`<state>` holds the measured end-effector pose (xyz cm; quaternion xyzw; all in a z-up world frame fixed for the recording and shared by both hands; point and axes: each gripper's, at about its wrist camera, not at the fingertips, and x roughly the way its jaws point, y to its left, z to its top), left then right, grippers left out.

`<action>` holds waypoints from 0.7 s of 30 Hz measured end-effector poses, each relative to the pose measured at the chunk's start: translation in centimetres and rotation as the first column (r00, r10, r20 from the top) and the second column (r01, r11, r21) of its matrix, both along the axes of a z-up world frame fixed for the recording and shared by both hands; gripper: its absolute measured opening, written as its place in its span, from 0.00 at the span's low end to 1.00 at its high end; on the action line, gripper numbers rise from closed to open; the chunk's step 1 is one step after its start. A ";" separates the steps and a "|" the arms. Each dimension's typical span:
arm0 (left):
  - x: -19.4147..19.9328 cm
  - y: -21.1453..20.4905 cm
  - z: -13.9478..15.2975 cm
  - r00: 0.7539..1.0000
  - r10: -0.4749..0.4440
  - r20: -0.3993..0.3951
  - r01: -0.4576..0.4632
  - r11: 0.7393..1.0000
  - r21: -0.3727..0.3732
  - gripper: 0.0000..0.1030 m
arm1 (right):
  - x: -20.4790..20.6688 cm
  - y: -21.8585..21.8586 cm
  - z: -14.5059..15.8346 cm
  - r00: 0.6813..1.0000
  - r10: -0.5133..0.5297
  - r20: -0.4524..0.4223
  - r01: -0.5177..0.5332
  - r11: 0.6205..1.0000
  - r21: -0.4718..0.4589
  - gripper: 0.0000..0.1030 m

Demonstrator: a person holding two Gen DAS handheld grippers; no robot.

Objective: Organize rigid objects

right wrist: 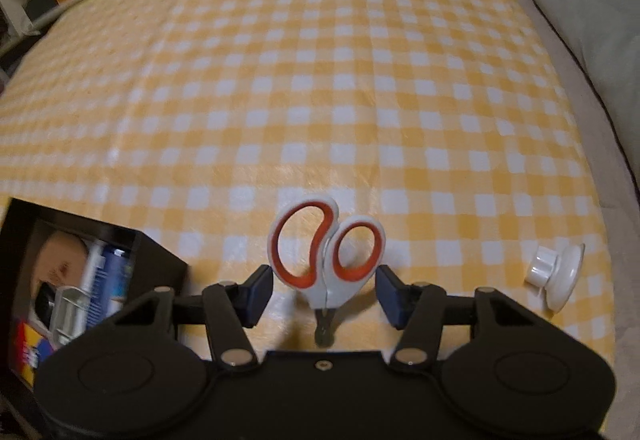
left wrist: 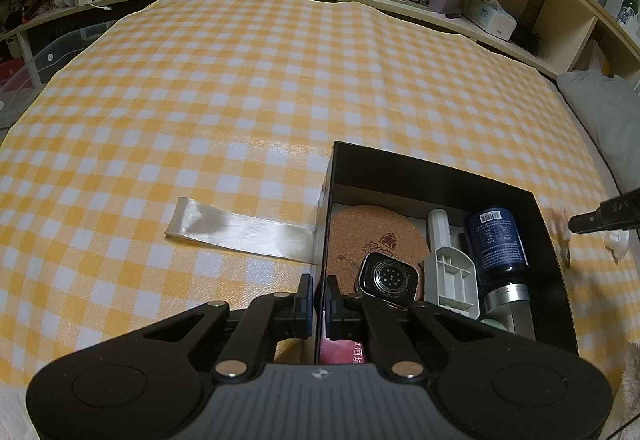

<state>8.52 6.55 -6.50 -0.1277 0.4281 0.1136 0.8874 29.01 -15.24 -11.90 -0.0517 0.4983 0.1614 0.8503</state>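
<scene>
- Between the pads of the right gripper [right wrist: 324,292] sat a pair of scissors [right wrist: 325,282], touching neither pad; the jaws stood wide apart.
- Its handles were white plastic with orange-red lining inside two loops, the left loop larger than the right; they pointed away from the camera, and a short dark blade ran back toward the gripper body.
- Whether the scissors lay flat on the yellow-and-white checked cloth [right wrist: 320,80] or were raised off it, I could not tell.
- No writing showed on the scissors.
- At the near left of the right wrist view stood the black box [right wrist: 160,260], open at the top.
- The left gripper [left wrist: 319,300] was clamped on the box's left wall, one pad outside and one inside.
- Inside lay a round cork coaster [left wrist: 360,232] with a dark red printed emblem and characters too small to read.
- A smartwatch body [left wrist: 388,276] rested face-down on the coaster, its round sensor back showing.
- Just beside it lay a grey-white plastic scoop [left wrist: 452,276], then a dark blue bottle [left wrist: 498,244] with a silver collar, a barcode and fine white print, not legible.
- A red packet [left wrist: 340,354] near the gripper bore Chinese characters, partly hidden.
- A clear glossy strip [left wrist: 240,230] lay on the cloth, reaching the box's left wall.
- A white suction-cup knob [right wrist: 556,276] lay on its side, right of the scissors.
</scene>
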 end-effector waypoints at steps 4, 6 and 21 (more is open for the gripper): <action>0.0 0.0 0.0 1.000 0.000 0.000 0.000 1.000 0.001 0.05 | -0.6 -0.1 1.6 1.000 -0.016 -0.009 0.016 0.998 0.057 0.04; 0.0 0.0 0.0 1.000 -0.001 0.000 0.001 1.000 0.001 0.05 | -0.9 0.1 1.9 1.000 -0.001 -0.004 0.001 0.999 0.037 0.04; 0.0 0.0 -0.1 1.000 -0.002 -0.004 0.002 1.000 0.001 0.05 | 3.1 -2.1 -0.1 0.996 -0.080 0.037 0.080 0.997 0.003 0.26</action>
